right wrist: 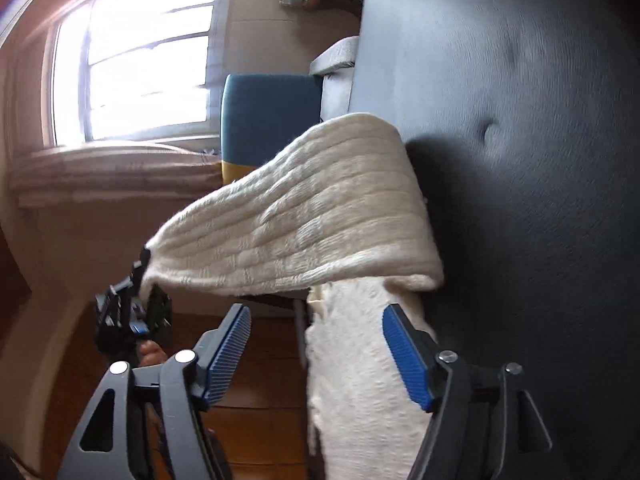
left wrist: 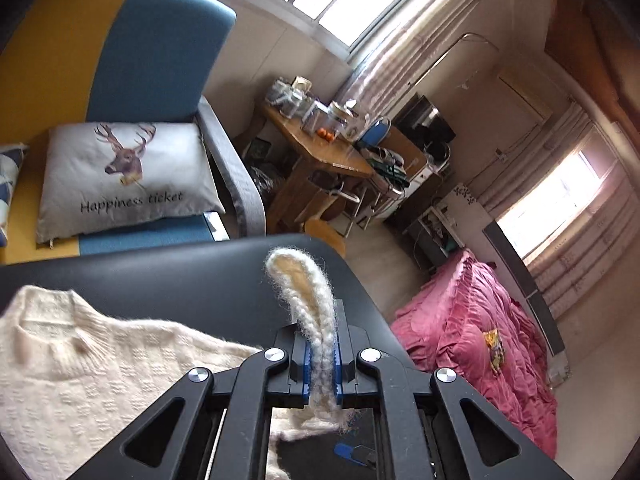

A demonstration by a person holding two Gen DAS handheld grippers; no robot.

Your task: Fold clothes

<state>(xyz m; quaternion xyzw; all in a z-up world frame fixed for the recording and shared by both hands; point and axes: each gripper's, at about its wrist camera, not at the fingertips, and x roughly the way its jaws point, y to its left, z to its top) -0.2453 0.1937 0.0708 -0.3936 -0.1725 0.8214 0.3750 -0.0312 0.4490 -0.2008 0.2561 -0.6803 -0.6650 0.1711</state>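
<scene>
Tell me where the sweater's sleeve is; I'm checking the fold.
The sleeve is lifted off the black table, stretched leftward in the right wrist view, its end pinched in the left gripper.

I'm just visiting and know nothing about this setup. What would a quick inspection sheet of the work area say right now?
Surface: dark padded leather-like top, with a button dimple in the right wrist view.
Job's things: cream knitted sweater lies partly on it; one strip is lifted off the edge.
Clutter: nothing seen on the surface.
Grippers: left tool shut on a sweater edge; right tool open, sweater between its blue pads, not clamped.
Cables: nothing seen.
Surroundings: blue and yellow sofa with a grey deer cushion, cluttered wooden table, pink bedspread, bright windows.
</scene>
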